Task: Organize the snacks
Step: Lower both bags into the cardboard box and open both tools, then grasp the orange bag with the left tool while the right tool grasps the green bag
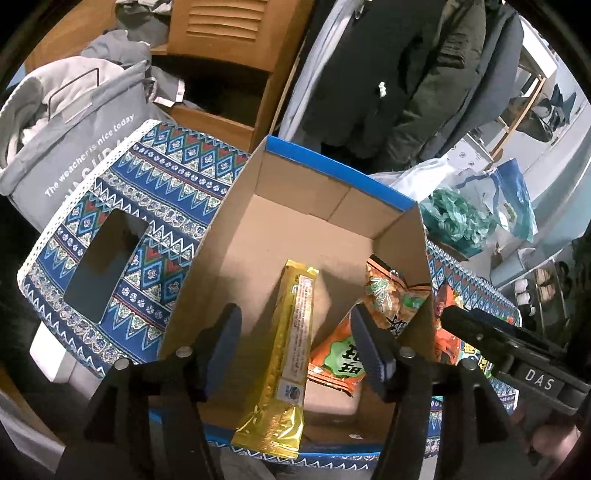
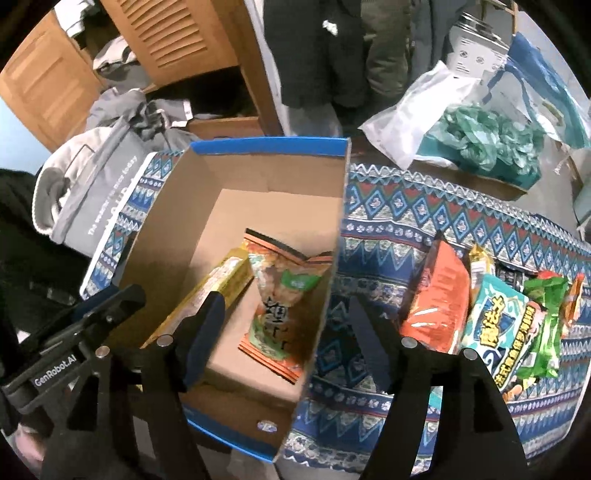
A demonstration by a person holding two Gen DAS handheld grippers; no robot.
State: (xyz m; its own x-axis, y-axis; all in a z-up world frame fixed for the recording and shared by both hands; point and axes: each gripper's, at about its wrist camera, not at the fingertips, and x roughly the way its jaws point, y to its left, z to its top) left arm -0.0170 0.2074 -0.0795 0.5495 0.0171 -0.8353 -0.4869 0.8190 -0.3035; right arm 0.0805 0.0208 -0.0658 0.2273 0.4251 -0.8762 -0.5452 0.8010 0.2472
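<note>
An open cardboard box (image 1: 280, 173) with a blue rim stands on the patterned tablecloth. A long yellow snack pack (image 1: 291, 332) leans against its near wall. My left gripper (image 1: 295, 339) is open around the pack, with its pads clear of it. An orange-and-green snack bag (image 2: 284, 295) lies on a smaller carton in the box. My right gripper (image 2: 288, 332) is open over the box's right wall (image 2: 328, 295), one finger inside and one outside, touching nothing. More snack bags (image 2: 506, 332) lie on the cloth to the right.
A grey fabric basket (image 1: 74, 147) full of clothes stands left of the box. Behind are a wooden cupboard (image 1: 221, 29) and hanging coats (image 1: 388, 74). Plastic bags (image 2: 480, 140) sit at the back right. A dark rectangle (image 1: 103, 269) lies on the cloth.
</note>
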